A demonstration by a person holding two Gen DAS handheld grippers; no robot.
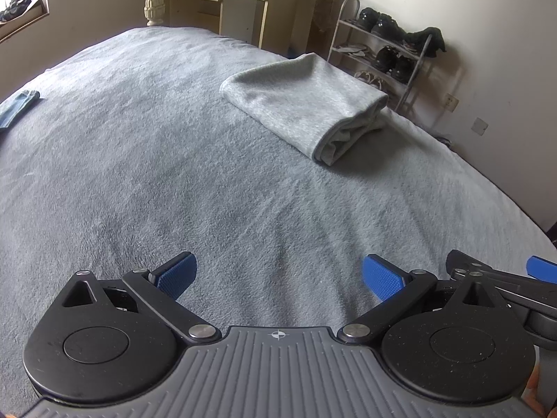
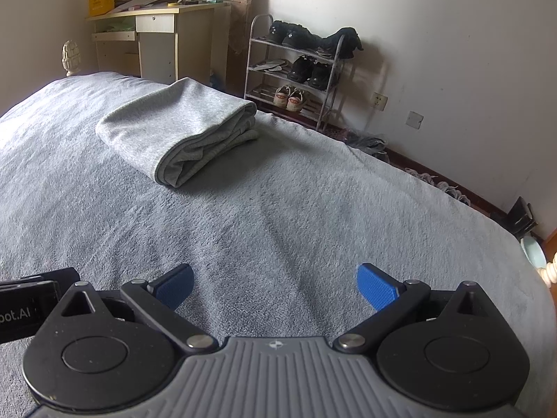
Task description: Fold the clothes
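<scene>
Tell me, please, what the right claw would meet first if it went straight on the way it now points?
Probably the grey blanket on the bed: the open right claw points slightly down at bare blanket. The folded grey garment lies ahead and left, likely off that line, though depth is unclear.

folded cloth (image 1: 306, 111): lies on the bed (image 1: 174, 174), far in front of the left claw (image 1: 278, 278) and a bit to its right
right claw (image 2: 275, 285): the folded cloth (image 2: 181, 129) is ahead and to its left
small cloth (image 1: 17, 108): far left on the bed
shoe rack (image 2: 296, 69): behind the bed, by the wall
desk (image 2: 156, 35): left of the rack
</scene>
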